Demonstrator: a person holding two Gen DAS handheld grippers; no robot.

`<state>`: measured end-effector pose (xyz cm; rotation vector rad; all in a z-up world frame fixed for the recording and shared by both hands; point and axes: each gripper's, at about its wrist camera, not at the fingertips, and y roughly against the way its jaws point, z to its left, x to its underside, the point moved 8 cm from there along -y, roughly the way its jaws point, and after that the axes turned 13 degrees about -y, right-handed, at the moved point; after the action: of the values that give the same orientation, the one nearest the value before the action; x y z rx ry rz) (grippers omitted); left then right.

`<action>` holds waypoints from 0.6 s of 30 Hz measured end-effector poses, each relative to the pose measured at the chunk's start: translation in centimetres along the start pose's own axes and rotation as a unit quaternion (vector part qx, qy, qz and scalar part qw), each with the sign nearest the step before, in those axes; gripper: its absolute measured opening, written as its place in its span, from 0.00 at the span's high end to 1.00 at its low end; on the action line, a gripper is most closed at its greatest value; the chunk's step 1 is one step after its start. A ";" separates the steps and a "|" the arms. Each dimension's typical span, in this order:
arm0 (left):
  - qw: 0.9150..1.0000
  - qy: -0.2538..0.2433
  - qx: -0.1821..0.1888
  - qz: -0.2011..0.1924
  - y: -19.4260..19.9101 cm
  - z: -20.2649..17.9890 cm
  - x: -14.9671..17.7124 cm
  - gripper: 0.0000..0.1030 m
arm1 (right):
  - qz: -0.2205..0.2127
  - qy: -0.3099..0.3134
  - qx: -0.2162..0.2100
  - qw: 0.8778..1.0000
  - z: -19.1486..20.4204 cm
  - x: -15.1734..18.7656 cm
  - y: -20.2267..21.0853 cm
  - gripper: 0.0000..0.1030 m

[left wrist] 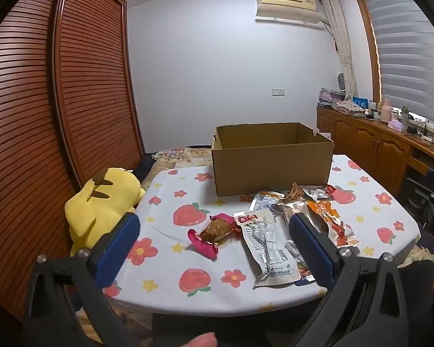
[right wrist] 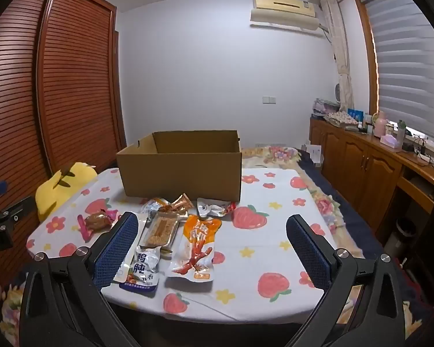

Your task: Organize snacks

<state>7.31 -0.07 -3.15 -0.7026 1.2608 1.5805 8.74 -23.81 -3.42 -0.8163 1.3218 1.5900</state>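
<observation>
The cardboard box is matt brown paperboard. The snack packets are glossy, crinkled foil and plastic. A printed cloth covers the counter, smooth and matt. The yellow toy is soft plush. The wardrobe is slatted, semi-gloss wood.

We've got 2 wrist cams, both looking fwd along their tongs, low over the near table edge. Left cam sits further left: cardboard box lies ahead, slightly right of its tongs. Right cam sits further right: box ahead-left. Both share box, snack pile, far wall w/ AC unit.
</observation>
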 end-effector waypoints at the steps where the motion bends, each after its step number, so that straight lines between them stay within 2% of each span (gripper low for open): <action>1: 1.000 -0.001 -0.001 0.001 0.0 -0.1 0.0 0.00 | 0.003 0.002 0.001 1.000 0.0 0.0 0.0 0.00; 18: 1.000 0.003 0.005 0.006 0.0 0.0 0.7 0.00 | 0.001 -0.001 0.001 1.000 -0.1 0.1 0.0 0.00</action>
<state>7.07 0.14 -3.80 -0.6964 1.2788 1.5816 8.73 -23.87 -3.51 -0.8123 1.3217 1.5909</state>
